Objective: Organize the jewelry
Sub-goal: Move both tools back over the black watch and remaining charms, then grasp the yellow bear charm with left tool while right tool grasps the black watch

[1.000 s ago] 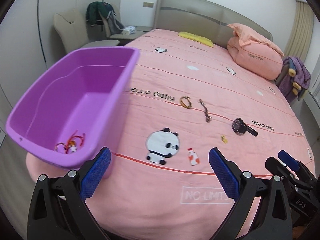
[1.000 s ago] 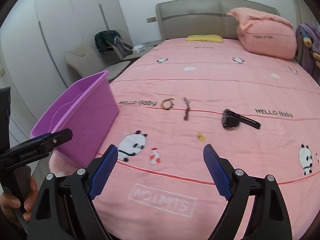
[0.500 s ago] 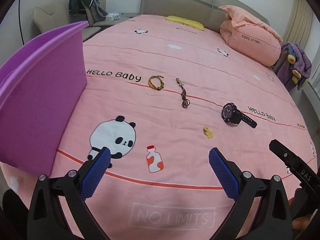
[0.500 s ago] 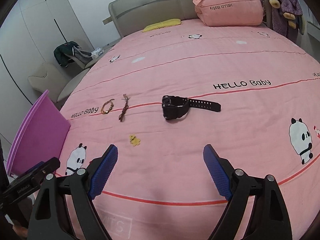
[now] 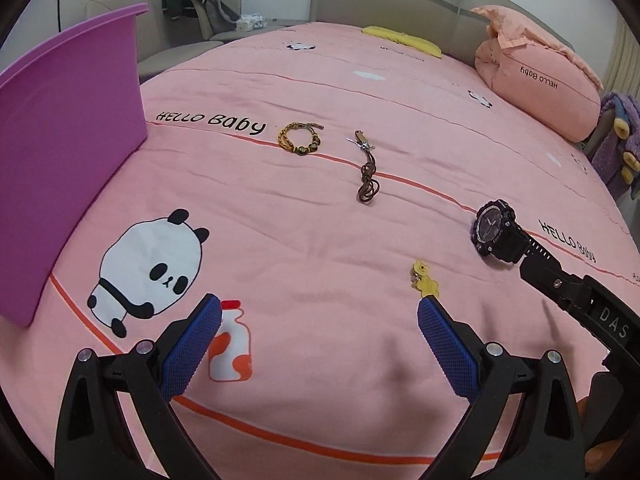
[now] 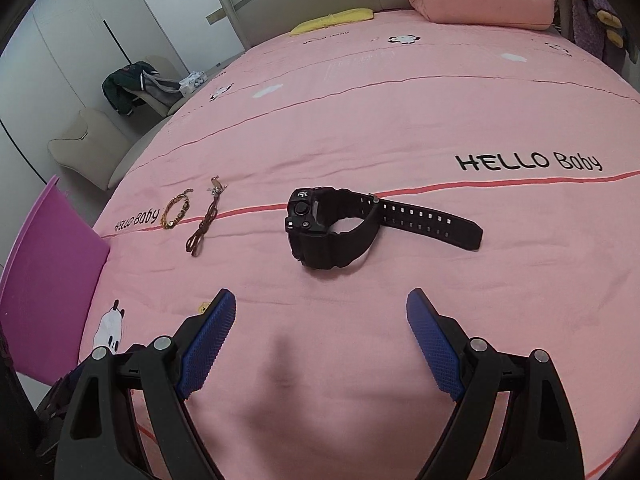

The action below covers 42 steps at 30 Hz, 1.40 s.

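On the pink bedspread lie a black watch, a brown cord bracelet, a gold beaded bracelet and a small yellow charm. A purple bin stands at the left. My right gripper is open and empty, just short of the watch. My left gripper is open and empty, its right pad beside the charm. The bin's inside is hidden.
A pink pillow and a yellow cloth lie near the headboard. A chair with a dark jacket stands beyond the bed's left edge. A purple plush sits at the far right.
Both grippers have moved forward and lower over the bed, away from the purple bin. The right gripper has closed in on the black watch; the left now faces the bracelets and charm.
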Motion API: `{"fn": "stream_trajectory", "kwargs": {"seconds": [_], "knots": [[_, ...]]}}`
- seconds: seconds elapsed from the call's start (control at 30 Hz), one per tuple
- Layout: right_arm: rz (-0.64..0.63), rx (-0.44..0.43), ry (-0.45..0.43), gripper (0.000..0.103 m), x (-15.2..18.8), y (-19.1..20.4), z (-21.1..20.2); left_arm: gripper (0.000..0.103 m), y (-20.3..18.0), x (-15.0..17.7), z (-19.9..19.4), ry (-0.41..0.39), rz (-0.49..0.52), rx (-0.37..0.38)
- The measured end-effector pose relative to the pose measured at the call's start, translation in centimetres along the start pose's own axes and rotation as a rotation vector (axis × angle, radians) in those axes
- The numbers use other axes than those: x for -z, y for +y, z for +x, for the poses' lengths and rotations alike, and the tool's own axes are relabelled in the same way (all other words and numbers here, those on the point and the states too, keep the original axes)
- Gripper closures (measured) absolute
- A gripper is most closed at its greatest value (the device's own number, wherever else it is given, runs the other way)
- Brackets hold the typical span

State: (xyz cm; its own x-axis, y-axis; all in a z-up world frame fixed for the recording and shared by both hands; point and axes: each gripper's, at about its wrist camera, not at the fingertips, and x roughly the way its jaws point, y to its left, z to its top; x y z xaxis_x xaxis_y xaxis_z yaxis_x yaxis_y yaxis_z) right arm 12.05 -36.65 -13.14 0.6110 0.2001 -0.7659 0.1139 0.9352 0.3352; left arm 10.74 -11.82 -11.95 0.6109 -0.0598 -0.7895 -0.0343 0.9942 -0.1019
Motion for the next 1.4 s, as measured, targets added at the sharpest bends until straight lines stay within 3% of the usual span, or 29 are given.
{"fn": "stream_trajectory", "kwargs": {"seconds": [0.27,0.87,1.0,1.07,1.1,1.17,1.23,1.3,1.4], "knots": [[0.017,-0.005,0.029,0.02,-1.7,-1.1,3.5,0.006,-2.5,0.2,2.2,-0.012,0.023,-0.021],[-0.056,0.098,0.032,0.021,-3.5,-0.5,7.1,0.008,-5.1,-0.3,5.6,0.024,0.07,-0.059],[-0.076,0.125,0.041,0.021,-3.5,-0.1,7.5,0.024,-6.0,-0.3,5.8,0.029,0.094,-0.042],[-0.076,0.144,0.04,0.027,-3.7,-0.1,7.6,0.033,-6.3,-0.4,5.8,0.028,0.098,-0.025],[-0.075,0.141,0.039,0.029,-3.7,-0.2,7.6,0.041,-6.4,-0.5,5.8,0.027,0.1,-0.013],[-0.083,0.136,0.036,0.047,-3.6,-0.1,7.4,0.055,-6.6,-0.5,5.6,0.025,0.11,0.026],[-0.096,0.144,0.036,0.047,-3.6,0.2,7.3,0.074,-6.5,-0.4,5.4,0.023,0.116,0.052],[-0.098,0.144,0.035,0.048,-3.5,0.2,7.1,0.084,-6.1,-0.4,5.2,0.028,0.106,0.083],[-0.084,0.135,0.029,0.048,-3.2,0.0,6.7,0.085,-5.3,-0.7,4.8,0.048,0.099,0.145]]}}
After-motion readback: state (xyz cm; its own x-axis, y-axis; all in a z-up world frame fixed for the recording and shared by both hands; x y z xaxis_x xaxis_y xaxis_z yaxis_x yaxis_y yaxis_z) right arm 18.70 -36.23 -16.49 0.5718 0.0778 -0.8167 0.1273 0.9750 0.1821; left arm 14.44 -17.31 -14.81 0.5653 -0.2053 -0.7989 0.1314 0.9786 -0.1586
